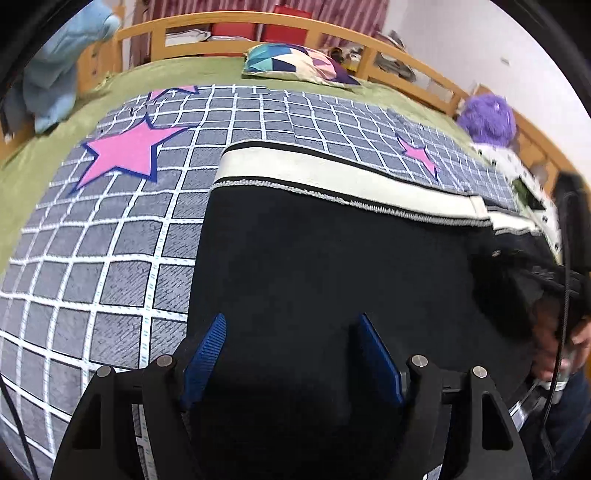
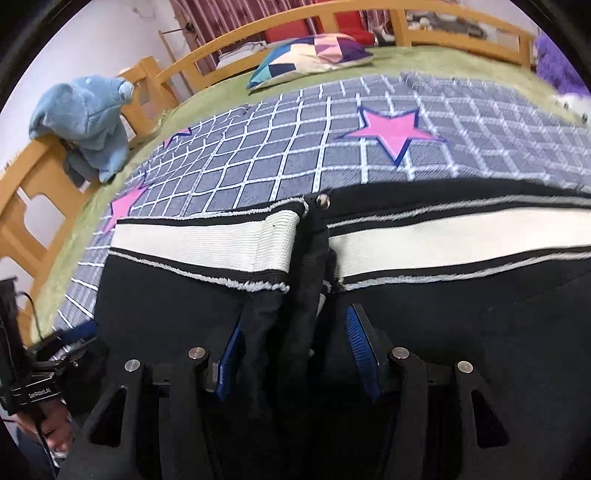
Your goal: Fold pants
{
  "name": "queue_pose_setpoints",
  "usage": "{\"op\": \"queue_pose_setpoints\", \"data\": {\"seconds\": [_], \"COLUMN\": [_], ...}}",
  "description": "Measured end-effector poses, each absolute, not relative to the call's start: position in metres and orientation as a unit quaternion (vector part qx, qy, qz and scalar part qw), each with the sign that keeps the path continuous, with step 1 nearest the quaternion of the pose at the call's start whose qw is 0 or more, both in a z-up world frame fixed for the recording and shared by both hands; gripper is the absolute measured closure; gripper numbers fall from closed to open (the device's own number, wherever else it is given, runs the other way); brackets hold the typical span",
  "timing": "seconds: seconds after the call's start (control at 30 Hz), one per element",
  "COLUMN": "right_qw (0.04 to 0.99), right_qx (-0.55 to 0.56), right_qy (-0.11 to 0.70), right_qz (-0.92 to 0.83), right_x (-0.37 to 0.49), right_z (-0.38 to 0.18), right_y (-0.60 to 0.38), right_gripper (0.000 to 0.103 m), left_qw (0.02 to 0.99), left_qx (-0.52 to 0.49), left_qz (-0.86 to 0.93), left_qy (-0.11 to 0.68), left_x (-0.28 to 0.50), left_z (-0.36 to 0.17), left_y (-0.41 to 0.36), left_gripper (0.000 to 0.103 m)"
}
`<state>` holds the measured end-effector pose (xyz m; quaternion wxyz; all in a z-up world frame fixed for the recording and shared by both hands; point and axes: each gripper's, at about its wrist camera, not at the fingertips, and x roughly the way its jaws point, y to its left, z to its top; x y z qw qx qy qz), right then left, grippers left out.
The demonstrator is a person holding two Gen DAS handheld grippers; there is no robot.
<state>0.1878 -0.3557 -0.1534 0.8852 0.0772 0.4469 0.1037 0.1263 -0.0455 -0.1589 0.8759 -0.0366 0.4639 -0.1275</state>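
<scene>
Left claw (image 1: 291, 354) spread wide, blue pads apart, hovering over the black pants (image 1: 332, 266) with nothing between the pads. Right claw (image 2: 295, 350) also spread, pads either side of the bunched fly fabric, not pinching it as far as I can see. Pants lie flat on the bed, white waistband (image 2: 207, 240) with black edging toward the far side, metal button (image 2: 323, 201) at the fly. Under them a grey grid blanket (image 1: 110, 251) with pink stars (image 1: 129, 151), over a green bedspread (image 1: 22, 173). Patchwork pillow (image 1: 295, 64) at the far end, wooden bed rail (image 2: 221, 51) around, blue plush toy (image 2: 88, 122) on the left rail, purple plush (image 1: 487, 118) at right. Red striped curtain (image 1: 258, 11) behind.
</scene>
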Motion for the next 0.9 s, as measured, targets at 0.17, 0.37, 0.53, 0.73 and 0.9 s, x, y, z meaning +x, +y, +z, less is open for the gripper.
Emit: {"op": "queue_pose_setpoints", "data": {"seconds": [0.17, 0.37, 0.53, 0.73, 0.9], "right_qw": [0.919, 0.936, 0.911, 0.876, 0.88], "right_qx": [0.06, 0.082, 0.176, 0.295, 0.304], "right_qy": [0.384, 0.334, 0.334, 0.364, 0.35], "right_qz": [0.07, -0.081, -0.168, -0.119, -0.108], "right_x": [0.129, 0.046, 0.008, 0.028, 0.057], "right_z": [-0.115, -0.095, -0.117, -0.169, -0.177], "right_y": [-0.383, -0.496, -0.602, -0.645, -0.645], "right_gripper": [0.046, 0.036, 0.035, 0.035, 0.035], "left_qw": [0.88, 0.887, 0.878, 0.861, 0.853], "left_qx": [-0.067, -0.102, -0.131, -0.147, -0.147], "left_qz": [-0.117, -0.089, -0.079, -0.092, -0.119], "left_qy": [0.456, 0.442, 0.454, 0.478, 0.487], "left_x": [0.121, 0.116, 0.131, 0.149, 0.158], "left_z": [-0.15, -0.148, -0.149, -0.162, -0.174], "left_y": [-0.031, -0.01, 0.004, 0.011, 0.012], "left_gripper": [0.031, 0.033, 0.033, 0.033, 0.033]}}
